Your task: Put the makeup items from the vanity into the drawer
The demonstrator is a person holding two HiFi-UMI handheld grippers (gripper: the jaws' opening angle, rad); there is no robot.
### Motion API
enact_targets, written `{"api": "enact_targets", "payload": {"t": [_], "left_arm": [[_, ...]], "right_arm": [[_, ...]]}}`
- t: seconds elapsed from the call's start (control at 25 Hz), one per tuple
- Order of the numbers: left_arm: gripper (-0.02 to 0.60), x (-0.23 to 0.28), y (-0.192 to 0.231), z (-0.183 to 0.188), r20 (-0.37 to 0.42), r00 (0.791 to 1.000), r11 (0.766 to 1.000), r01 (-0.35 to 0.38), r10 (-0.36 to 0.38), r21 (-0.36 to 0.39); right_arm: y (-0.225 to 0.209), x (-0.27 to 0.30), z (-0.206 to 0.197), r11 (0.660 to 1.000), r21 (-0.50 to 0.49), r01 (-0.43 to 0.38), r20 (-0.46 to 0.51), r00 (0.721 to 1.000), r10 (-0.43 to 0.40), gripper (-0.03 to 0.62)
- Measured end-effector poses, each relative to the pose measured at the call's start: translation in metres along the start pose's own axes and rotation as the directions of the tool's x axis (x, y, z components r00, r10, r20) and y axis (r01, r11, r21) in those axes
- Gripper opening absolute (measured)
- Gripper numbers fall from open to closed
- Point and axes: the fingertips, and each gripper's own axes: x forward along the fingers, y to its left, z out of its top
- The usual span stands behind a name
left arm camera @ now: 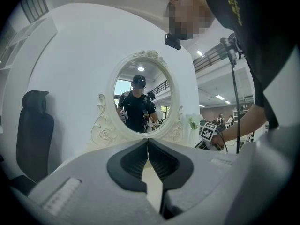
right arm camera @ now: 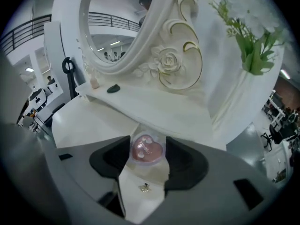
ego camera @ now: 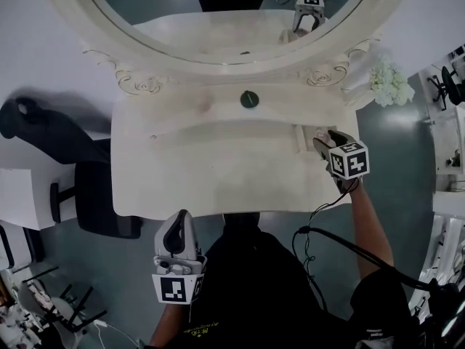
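There were two grippers. The right gripper (ego camera: 320,142) was at the right end of the white vanity (ego camera: 218,169). Its two jaws were pinching one little see-through case with a pink heart (right arm camera: 146,149) inside. The case sat right between the dark pads, and both pads touched it. Just under the case was one small white drawer (right arm camera: 140,198) with one tiny metal knob (right arm camera: 144,187). I could not tell if the drawer was pulled out.

The left gripper (ego camera: 180,224) was low down, near the person's body and off the front edge of the vanity. Its two jaws were pressed together, and nothing was between them.

On the little shelf under the mirror (ego camera: 182,6) lay one dark round thing (ego camera: 250,99), near the middle. In the right gripper view, one small pale bottle (right arm camera: 94,82) stood on that shelf too, a bit farther along than the dark thing. So three small makeup things showed in all: one in the jaws and two on the shelf.

One bunch of white flowers (ego camera: 389,82) stood at the right corner of the vanity. One black chair (ego camera: 102,195) stood on the floor to the left of the vanity.
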Motion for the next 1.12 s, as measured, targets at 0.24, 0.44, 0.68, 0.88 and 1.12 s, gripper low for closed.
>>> {"api": "enact_targets", "payload": {"t": [0.24, 0.44, 0.68, 0.88, 1.12], "left_arm": [[0.021, -0.005, 0.006, 0.004, 0.035, 0.999, 1.000, -0.028, 0.028, -0.005], [0.021, -0.008, 0.009, -0.006, -0.017, 0.999, 0.999, -0.039, 0.039, -0.006], [0.021, -0.007, 0.013, -0.009, -0.027, 0.998, 0.998, -0.056, 0.055, -0.006], [0.021, -0.004, 0.015, -0.009, -0.027, 0.998, 0.998, -0.060, 0.060, -0.007], [0.021, -0.001, 0.015, -0.009, -0.029, 0.998, 0.998, -0.064, 0.064, -0.009]], "right_arm": [[-0.002, 0.020, -0.011, 0.999, 0.021, -0.024, -0.088, 0.996, 0.025, 0.238], [-0.006, 0.036, -0.016, 1.000, 0.018, -0.017, -0.188, 0.982, 0.020, 0.238], [-0.011, 0.052, -0.020, 0.999, 0.017, -0.040, -0.305, 0.951, 0.043, 0.238], [-0.008, 0.058, -0.031, 0.999, -0.006, -0.048, -0.417, 0.908, 0.041, 0.238], [-0.008, 0.067, -0.048, 0.998, 0.014, -0.063, -0.578, 0.814, 0.059, 0.238]]}}
